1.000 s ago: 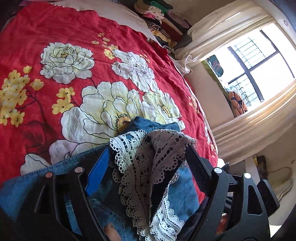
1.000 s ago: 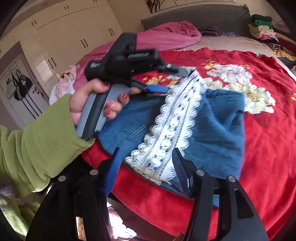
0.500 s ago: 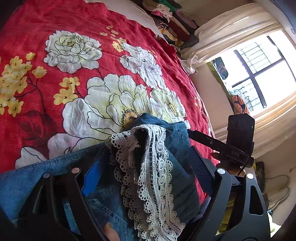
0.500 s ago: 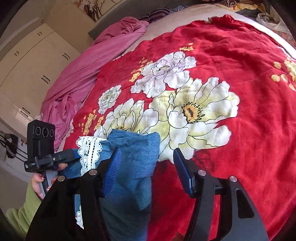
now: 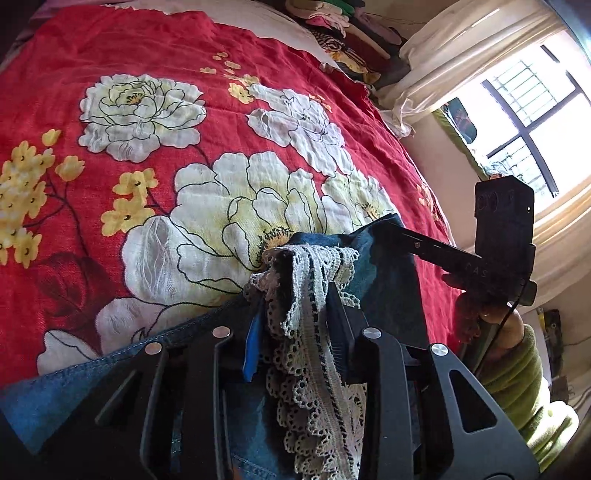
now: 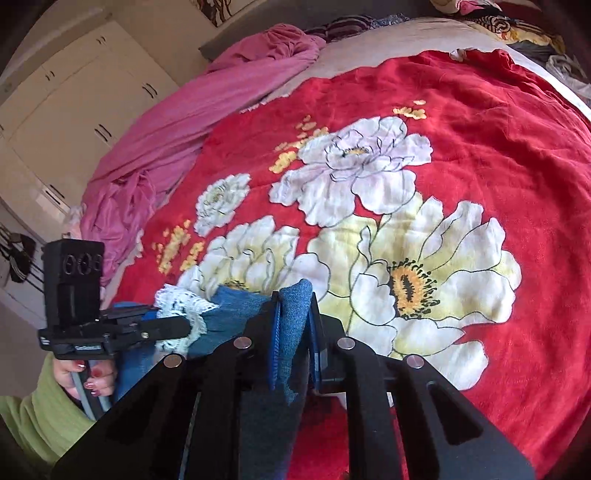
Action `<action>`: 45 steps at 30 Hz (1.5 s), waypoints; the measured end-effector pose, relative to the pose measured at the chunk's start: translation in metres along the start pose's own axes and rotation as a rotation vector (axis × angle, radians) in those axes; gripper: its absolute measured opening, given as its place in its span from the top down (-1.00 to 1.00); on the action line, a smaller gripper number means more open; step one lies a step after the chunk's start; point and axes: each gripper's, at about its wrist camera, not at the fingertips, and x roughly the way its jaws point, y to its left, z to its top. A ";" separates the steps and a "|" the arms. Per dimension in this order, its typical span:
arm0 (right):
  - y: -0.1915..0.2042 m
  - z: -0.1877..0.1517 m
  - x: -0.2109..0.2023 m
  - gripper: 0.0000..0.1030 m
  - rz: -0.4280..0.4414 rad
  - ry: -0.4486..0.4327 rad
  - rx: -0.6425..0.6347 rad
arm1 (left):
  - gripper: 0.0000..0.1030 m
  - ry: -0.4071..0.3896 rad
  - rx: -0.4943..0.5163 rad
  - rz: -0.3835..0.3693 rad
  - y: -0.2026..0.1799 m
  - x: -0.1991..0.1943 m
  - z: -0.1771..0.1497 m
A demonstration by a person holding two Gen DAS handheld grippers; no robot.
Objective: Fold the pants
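Note:
Blue denim pants (image 5: pixel 384 266) with a white lace trim (image 5: pixel 306 280) lie bunched at the near edge of a red flowered bedspread (image 5: pixel 147 184). My left gripper (image 5: pixel 295 325) has its jaws closing, and its pads pinch the lace-edged denim. In the right wrist view my right gripper (image 6: pixel 293 325) is shut on a plain blue fold of the pants (image 6: pixel 291 306). The left gripper (image 6: pixel 173 325) shows at the left of that view, held by a hand (image 6: pixel 88 376) in a green sleeve. Both grips are side by side on the same bunched edge.
A pink blanket (image 6: pixel 184 122) is heaped along the bed's far left side, with white wardrobe doors (image 6: pixel 74 110) behind it. Folded clothes (image 5: pixel 351 29) are stacked at the bed's far corner near a bright window (image 5: pixel 535 110).
Both grippers went from open to closed on the pants. The right gripper swung across the bed and now grips a denim fold beside the left one. The left gripper barely shifted.

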 end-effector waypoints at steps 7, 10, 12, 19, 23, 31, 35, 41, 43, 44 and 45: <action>-0.002 -0.012 -0.028 0.48 -0.005 -0.091 0.023 | 0.49 -0.021 0.017 0.006 -0.004 -0.012 -0.007; 0.005 -0.028 -0.060 0.19 0.008 -0.147 0.017 | 0.48 -0.041 0.015 0.002 -0.011 -0.028 -0.016; 0.014 -0.042 -0.076 0.07 0.015 -0.160 -0.008 | 0.38 -0.063 0.017 0.014 -0.016 -0.039 -0.026; 0.049 -0.103 -0.096 -0.09 -0.035 -0.141 -0.074 | 0.15 -0.086 0.030 0.096 -0.030 -0.070 -0.070; 0.059 -0.132 -0.098 -0.24 -0.055 -0.125 -0.075 | 0.09 -0.080 0.011 0.090 -0.035 -0.080 -0.097; 0.066 -0.168 -0.097 -0.29 -0.044 -0.115 -0.049 | 0.09 -0.043 -0.088 0.025 -0.038 -0.077 -0.140; 0.069 -0.167 -0.094 -0.29 -0.062 -0.121 -0.062 | 0.07 -0.005 -0.106 0.059 -0.042 -0.063 -0.146; 0.075 -0.171 -0.086 -0.29 -0.081 -0.110 -0.088 | 0.66 -0.002 -0.111 0.098 -0.047 -0.047 -0.149; 0.076 -0.172 -0.086 -0.29 -0.089 -0.110 -0.090 | 0.80 -0.007 -0.083 0.109 -0.053 -0.050 -0.150; 0.077 -0.173 -0.089 -0.29 -0.086 -0.122 -0.091 | 0.82 -0.012 -0.064 0.117 -0.058 -0.053 -0.151; 0.080 -0.172 -0.092 -0.29 -0.078 -0.136 -0.099 | 0.82 -0.011 -0.042 0.124 -0.061 -0.056 -0.152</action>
